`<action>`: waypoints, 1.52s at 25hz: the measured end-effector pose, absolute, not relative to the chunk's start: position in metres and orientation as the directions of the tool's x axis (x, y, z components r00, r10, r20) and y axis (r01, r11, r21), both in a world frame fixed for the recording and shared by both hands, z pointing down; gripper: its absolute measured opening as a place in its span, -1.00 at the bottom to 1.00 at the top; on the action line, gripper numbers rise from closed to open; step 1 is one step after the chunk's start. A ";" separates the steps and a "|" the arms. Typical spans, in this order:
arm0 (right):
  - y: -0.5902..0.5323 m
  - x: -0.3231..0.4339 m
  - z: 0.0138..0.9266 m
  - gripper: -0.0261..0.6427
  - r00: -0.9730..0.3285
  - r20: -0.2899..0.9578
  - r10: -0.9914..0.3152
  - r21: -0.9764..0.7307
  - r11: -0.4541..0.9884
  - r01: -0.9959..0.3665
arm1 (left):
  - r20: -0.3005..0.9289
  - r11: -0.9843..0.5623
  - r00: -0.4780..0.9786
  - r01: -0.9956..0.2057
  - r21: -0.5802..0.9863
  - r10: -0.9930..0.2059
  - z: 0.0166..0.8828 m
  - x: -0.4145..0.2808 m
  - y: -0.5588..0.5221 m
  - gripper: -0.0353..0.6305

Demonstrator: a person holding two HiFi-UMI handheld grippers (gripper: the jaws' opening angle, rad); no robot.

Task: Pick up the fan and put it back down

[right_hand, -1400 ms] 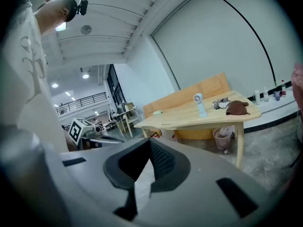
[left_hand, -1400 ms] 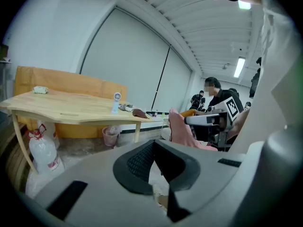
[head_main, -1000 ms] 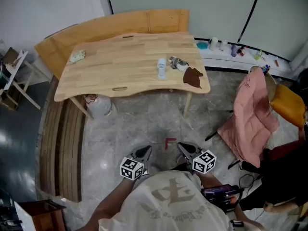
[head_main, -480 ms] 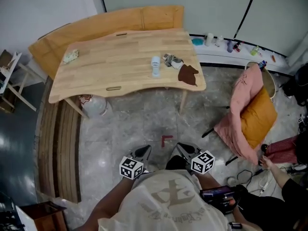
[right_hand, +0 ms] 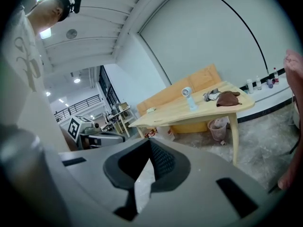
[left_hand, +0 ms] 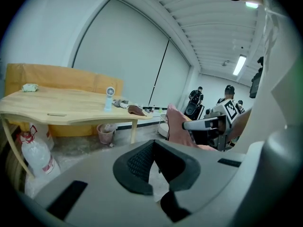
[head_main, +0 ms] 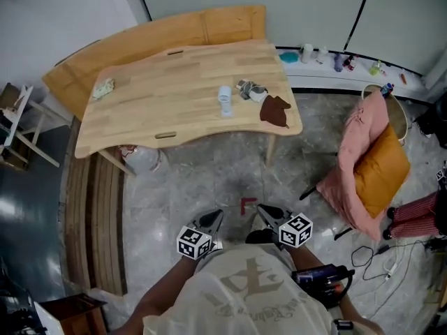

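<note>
The fan [head_main: 225, 96] is a small white and pale blue hand fan that stands upright near the middle of the wooden table [head_main: 140, 114]. It also shows far off in the left gripper view [left_hand: 109, 98] and the right gripper view [right_hand: 188, 97]. My left gripper [head_main: 209, 222] and right gripper [head_main: 269, 216] hang close to my body over the marble floor, well short of the table. Both point toward it. The left gripper [left_hand: 154, 143] and the right gripper [right_hand: 150, 143] are each shut, with nothing between the jaws.
A brown cloth [head_main: 276, 110] and a grey bundle [head_main: 250, 89] lie right of the fan, a crumpled scrap [head_main: 103, 88] at the far left. A wooden bench [head_main: 140, 37] backs the table. Under it sits a white bag [head_main: 143, 158]. A pink-draped chair [head_main: 370, 166] stands at the right.
An orange cushion at the right has come to rest on the pink-draped chair. Both grippers stay shut in front of my body, and the view has shifted slightly.
</note>
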State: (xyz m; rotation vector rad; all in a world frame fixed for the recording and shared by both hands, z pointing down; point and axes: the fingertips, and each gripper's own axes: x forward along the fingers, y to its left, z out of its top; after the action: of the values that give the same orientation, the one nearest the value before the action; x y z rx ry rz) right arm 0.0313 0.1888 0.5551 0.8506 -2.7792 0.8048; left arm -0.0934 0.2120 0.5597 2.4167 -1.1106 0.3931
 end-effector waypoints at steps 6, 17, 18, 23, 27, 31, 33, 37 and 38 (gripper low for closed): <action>0.154 0.039 0.554 -0.88 -0.840 0.263 -0.474 -0.474 0.695 -0.541 | 0.419 -0.594 0.638 -0.765 0.249 -0.646 0.542 -0.082 0.173 -0.86; 0.079 0.038 0.554 -0.88 -0.872 0.293 -0.392 -0.434 0.758 -0.487 | 0.426 -0.507 0.564 -0.825 0.250 -0.707 0.544 -0.080 0.115 -0.86; 0.075 0.038 0.556 -0.88 -0.876 0.301 -0.378 -0.424 0.770 -0.478 | 0.429 -0.498 0.556 -0.831 0.249 -0.712 0.544 -0.080 0.111 -0.86; 0.049 0.038 0.550 -0.88 -0.896 0.281 -0.344 -0.424 0.793 -0.437 | 0.441 -0.459 0.520 -0.854 0.247 -0.731 0.543 -0.078 0.088 -0.86; 0.036 0.051 0.549 -0.88 -0.899 0.279 -0.338 -0.438 0.788 -0.432 | 0.437 -0.452 0.513 -0.858 0.243 -0.739 0.539 -0.063 0.069 -0.86; 0.026 0.068 0.553 -0.88 -0.892 0.294 -0.342 -0.444 0.778 -0.445 | 0.439 -0.465 0.522 -0.853 0.238 -0.732 0.537 -0.048 0.057 -0.86; 0.018 0.075 0.555 -0.88 -0.884 0.304 -0.355 -0.449 0.765 -0.462 | 0.443 -0.474 0.528 -0.848 0.238 -0.724 0.536 -0.042 0.054 -0.86; 0.005 0.079 0.555 -0.88 -0.877 0.310 -0.366 -0.461 0.749 -0.476 | 0.460 -0.465 0.526 -0.849 0.249 -0.715 0.535 -0.041 0.048 -0.86; 0.003 0.080 0.555 -0.88 -0.877 0.310 -0.368 -0.463 0.747 -0.477 | 0.464 -0.461 0.525 -0.850 0.253 -0.714 0.537 -0.042 0.046 -0.86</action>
State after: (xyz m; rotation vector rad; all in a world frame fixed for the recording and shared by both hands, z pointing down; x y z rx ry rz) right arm 0.0796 0.0031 0.5549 0.6723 -2.7468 0.8091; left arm -0.0418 0.0463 0.5366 2.3140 -1.2767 0.4056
